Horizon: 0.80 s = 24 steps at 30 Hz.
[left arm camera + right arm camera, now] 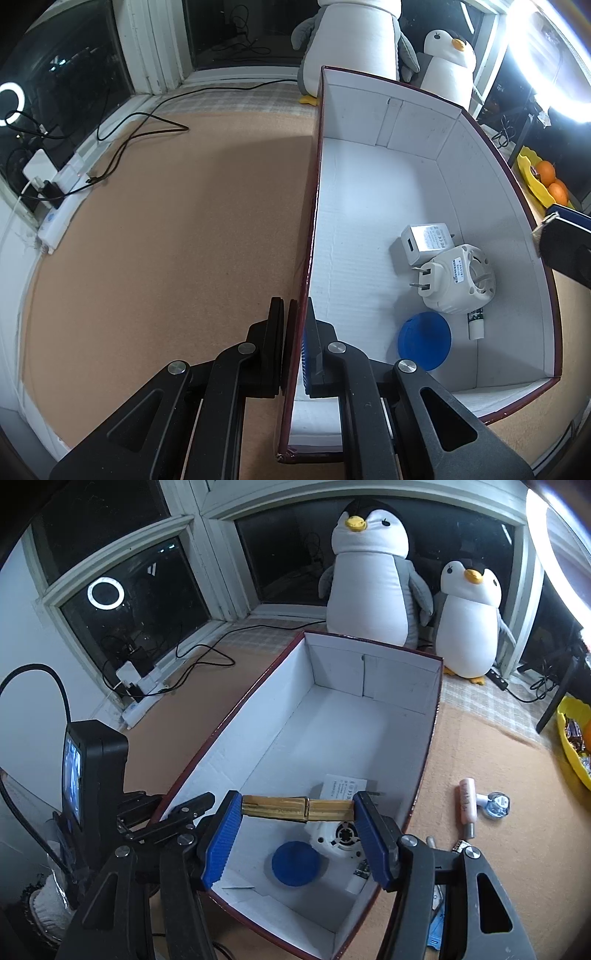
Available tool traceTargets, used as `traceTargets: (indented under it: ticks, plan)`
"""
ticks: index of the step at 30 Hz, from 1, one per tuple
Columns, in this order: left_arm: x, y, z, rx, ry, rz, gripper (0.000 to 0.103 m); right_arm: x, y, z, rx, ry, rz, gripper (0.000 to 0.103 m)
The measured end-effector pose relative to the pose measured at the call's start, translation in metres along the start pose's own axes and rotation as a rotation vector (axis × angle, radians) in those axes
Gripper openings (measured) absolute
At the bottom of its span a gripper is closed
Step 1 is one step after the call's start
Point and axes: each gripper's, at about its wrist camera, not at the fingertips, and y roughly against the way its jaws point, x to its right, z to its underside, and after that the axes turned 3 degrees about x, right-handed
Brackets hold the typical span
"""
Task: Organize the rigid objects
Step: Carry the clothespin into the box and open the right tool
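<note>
Left gripper (295, 314) clamped narrow on the near left wall of the box (314, 206), one finger outside, one inside. Right gripper (297, 808) at medium width, holding a gold bar-shaped object (295, 808) end to end between blue pads (221, 834), over the box's near end. Directly beneath: blue disc (295, 864), round white plug adapter (343, 840), white charger (343, 786), crowded toward the right wall. Ahead of both grippers, wide bare white floor up to the far wall. Right of the right gripper, on the counter (498, 867): pink tube (467, 805), small clear bottle (498, 803). Adapter partly hidden behind the bar and right finger; small items at the right finger's base cut off, unreadable. Small white tube (475, 325) half tucked under the adapter.
</note>
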Motion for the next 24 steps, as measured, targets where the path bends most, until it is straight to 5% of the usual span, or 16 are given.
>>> traceTargets:
  ticks: [24]
  plan:
    - [0.001,0.000,0.000,0.001,-0.003,0.001,0.007,0.025,0.022,0.007,0.029,-0.088,0.015,0.059]
